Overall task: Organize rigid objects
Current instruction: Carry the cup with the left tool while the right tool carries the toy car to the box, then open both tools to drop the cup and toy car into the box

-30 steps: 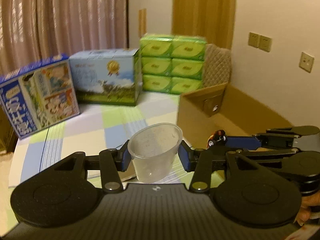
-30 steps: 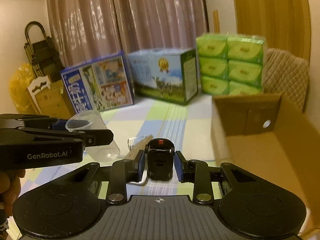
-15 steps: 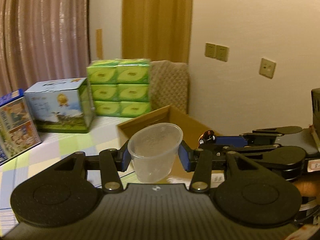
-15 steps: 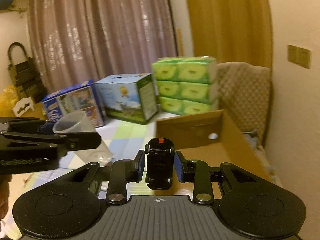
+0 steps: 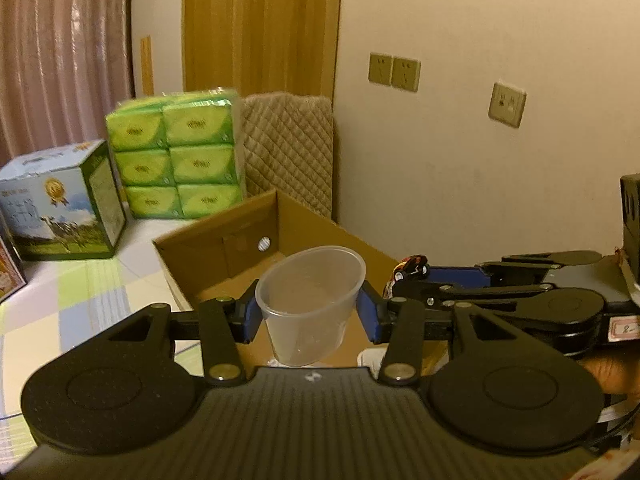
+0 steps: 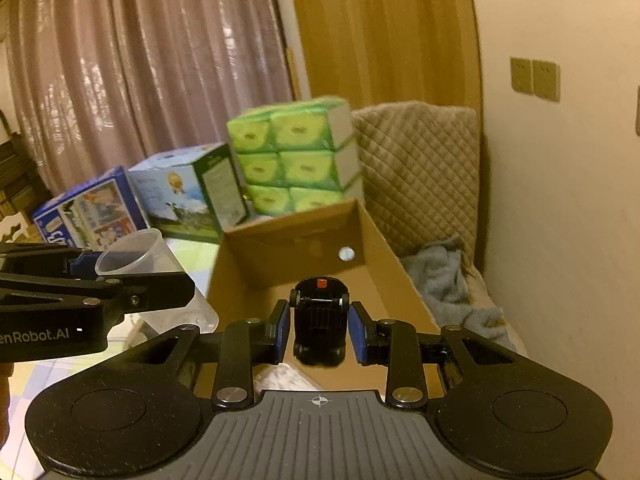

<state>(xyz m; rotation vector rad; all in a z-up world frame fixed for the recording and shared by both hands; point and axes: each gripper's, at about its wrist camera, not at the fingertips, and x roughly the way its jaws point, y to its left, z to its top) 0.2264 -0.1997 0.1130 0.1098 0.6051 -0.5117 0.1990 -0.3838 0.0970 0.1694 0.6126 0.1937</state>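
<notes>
My left gripper [image 5: 310, 312] is shut on a clear plastic cup [image 5: 310, 304] and holds it upright above the near end of an open cardboard box [image 5: 224, 236]. My right gripper [image 6: 319, 328] holds a small black toy car [image 6: 319, 322] over the same box [image 6: 384, 256]. In this view its blue pads [image 6: 281, 330] stand slightly apart from the car's sides. The car also shows in the left wrist view [image 5: 410, 266] at the tip of the right gripper. The cup shows at the left in the right wrist view [image 6: 132, 256].
A stack of green tissue packs [image 5: 176, 152] and a milk carton box [image 5: 60, 208] stand behind the cardboard box on a checked cloth [image 5: 68, 296]. A blue box [image 6: 88, 204] stands further left. A quilted cushion [image 6: 420, 168] and grey cloth [image 6: 444, 280] lie to the right.
Both grippers have swung right with their loads, from over the checked cloth to above the cardboard box. The right gripper's pads look a little wider around the car.
</notes>
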